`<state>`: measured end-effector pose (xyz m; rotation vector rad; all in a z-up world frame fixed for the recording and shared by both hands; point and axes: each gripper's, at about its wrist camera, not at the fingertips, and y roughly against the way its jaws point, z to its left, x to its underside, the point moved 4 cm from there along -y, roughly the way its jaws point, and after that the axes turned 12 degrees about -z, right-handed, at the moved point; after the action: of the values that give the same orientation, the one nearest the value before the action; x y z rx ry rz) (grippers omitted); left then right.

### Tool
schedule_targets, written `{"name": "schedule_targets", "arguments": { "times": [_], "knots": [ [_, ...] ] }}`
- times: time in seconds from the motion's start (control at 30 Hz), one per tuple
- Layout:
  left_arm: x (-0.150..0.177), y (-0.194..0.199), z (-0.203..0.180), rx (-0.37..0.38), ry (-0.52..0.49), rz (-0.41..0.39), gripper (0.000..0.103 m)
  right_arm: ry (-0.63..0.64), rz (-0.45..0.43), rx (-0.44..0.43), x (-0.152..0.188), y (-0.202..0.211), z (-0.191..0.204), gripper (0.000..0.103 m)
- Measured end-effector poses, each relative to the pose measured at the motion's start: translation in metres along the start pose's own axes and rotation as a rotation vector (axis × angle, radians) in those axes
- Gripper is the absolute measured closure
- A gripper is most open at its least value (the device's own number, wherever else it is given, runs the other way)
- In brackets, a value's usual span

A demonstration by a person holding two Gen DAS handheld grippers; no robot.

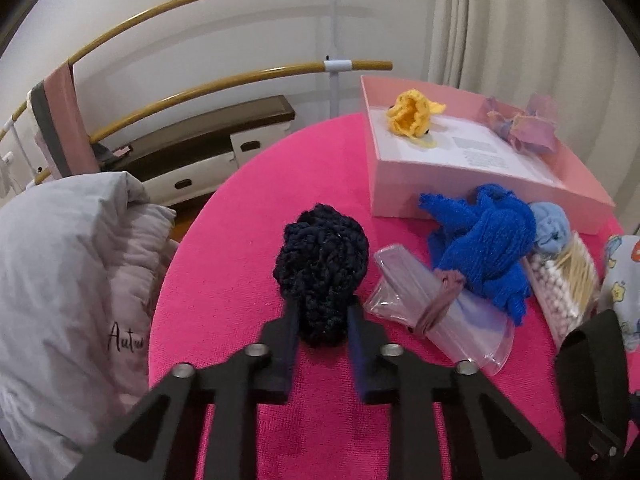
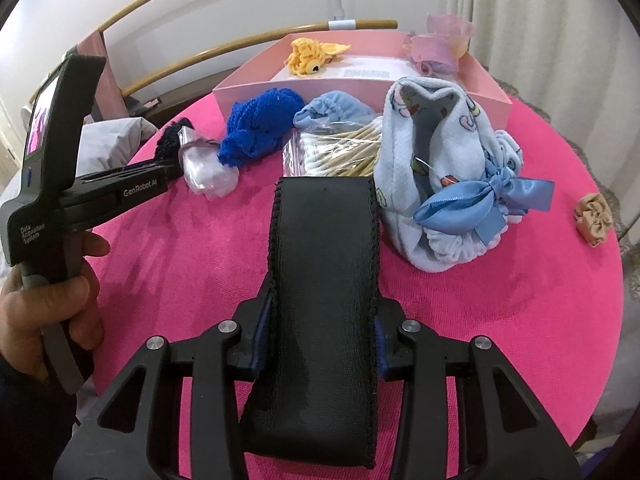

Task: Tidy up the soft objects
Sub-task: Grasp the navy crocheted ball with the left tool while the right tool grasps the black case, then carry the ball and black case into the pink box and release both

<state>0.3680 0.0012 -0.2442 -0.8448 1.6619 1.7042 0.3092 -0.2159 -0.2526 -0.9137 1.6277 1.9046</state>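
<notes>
left gripper jaws clamp navy knit | right gripper jaws clamp black pouch, its near end cropped

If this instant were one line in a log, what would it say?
left hand-held gripper: shut on dark knitted piece | right hand-held gripper: shut on black leather pouch | pink box: holds yellow crochet item

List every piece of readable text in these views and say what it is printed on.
"GenRobot.AI": side of the left hand-held gripper.
"Data Acquisition System": its handle.
"Autu", cut off: grey pillow.
Printed sheet in the pink box: too small to read.
</notes>
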Motion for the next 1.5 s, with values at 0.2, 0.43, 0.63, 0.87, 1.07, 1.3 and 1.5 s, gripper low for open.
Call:
{"name": "schedule_targets", "arguments": {
  "times": [0.2,0.43,0.63,0.87,1.07,1.3,1.5],
  "knots": [
    [0.000,0.012,0.005,0.015,0.000,-0.010,0.095,-0.001,-0.025,-0.015,-0.006,0.015,0.002,0.068],
    [0.008,0.043,0.011,0.018,0.006,-0.032,0.096,0.000,-0.055,-0.027,-0.013,0.032,0.005,0.068],
    [0.007,0.090,0.011,0.029,0.006,-0.081,0.096,0.009,-0.111,-0.033,-0.027,0.053,0.011,0.068],
    [-0.002,0.145,0.006,0.048,0.004,-0.140,0.096,0.022,-0.175,-0.040,-0.050,0.072,0.016,0.068],
    [-0.016,0.175,0.006,0.070,0.002,-0.181,0.096,0.044,-0.227,-0.039,-0.073,0.087,0.016,0.068],
    [-0.044,0.192,0.005,0.094,-0.006,-0.226,0.096,0.050,-0.280,-0.047,-0.109,0.095,0.008,0.068],
    [-0.073,0.198,-0.002,0.120,-0.012,-0.262,0.096,0.049,-0.308,-0.037,-0.137,0.095,-0.007,0.068]
  ]
}}
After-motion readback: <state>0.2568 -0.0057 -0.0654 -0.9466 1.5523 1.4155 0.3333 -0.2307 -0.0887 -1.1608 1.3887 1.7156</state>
